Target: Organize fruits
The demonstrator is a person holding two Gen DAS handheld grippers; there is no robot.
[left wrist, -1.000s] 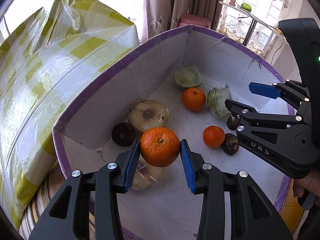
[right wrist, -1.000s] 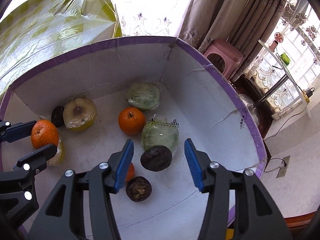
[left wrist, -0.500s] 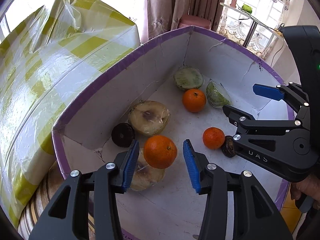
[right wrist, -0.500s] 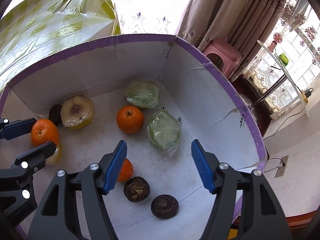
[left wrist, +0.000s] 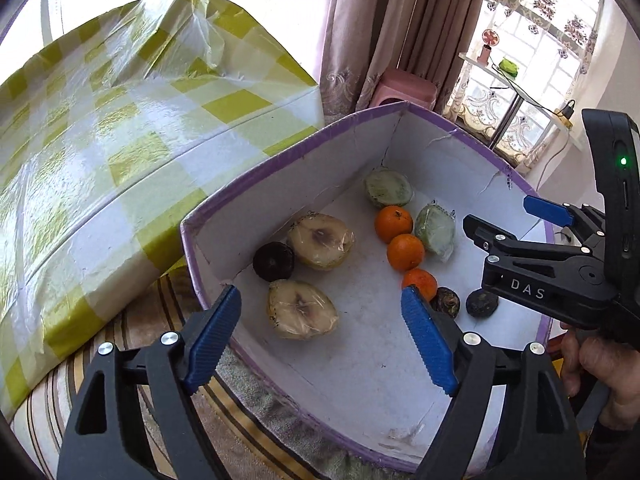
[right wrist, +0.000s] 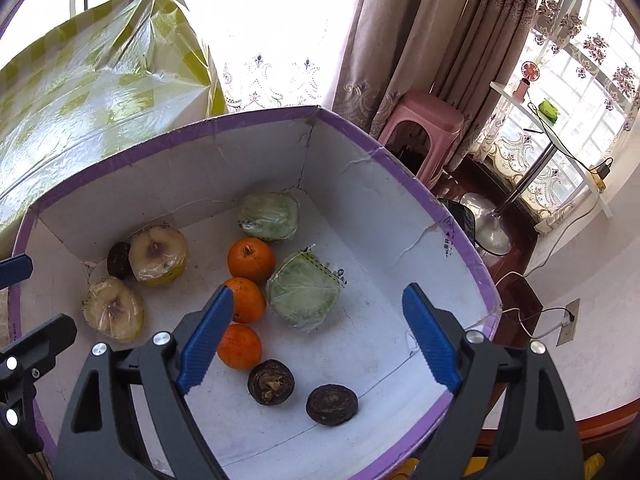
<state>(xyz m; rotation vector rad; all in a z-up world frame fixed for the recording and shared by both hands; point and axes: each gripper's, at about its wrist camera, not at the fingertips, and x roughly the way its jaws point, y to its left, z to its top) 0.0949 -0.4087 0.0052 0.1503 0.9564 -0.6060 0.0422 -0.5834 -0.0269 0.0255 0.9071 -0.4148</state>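
My left gripper (left wrist: 322, 334) and right gripper (right wrist: 318, 330) have both just been opening; jaws now stand wide apart, nothing between them. Below them, inside the purple-rimmed box (right wrist: 404, 168), three oranges (right wrist: 245, 300) lie in a row (two dark fruits (right wrist: 271, 382) nearest, wrapped green halves (right wrist: 303, 296) beyond).

Pink stool (right wrist: 420, 128) stands beside patterned curtains (right wrist: 392, 40).

A home living room: patterned curtains (right wrist: 404, 40) and lace trim hang at a barred window (right wrist: 580, 60), a pink plastic stool (right wrist: 420, 124) stands beneath, and a wall socket (right wrist: 568, 322) sits low.
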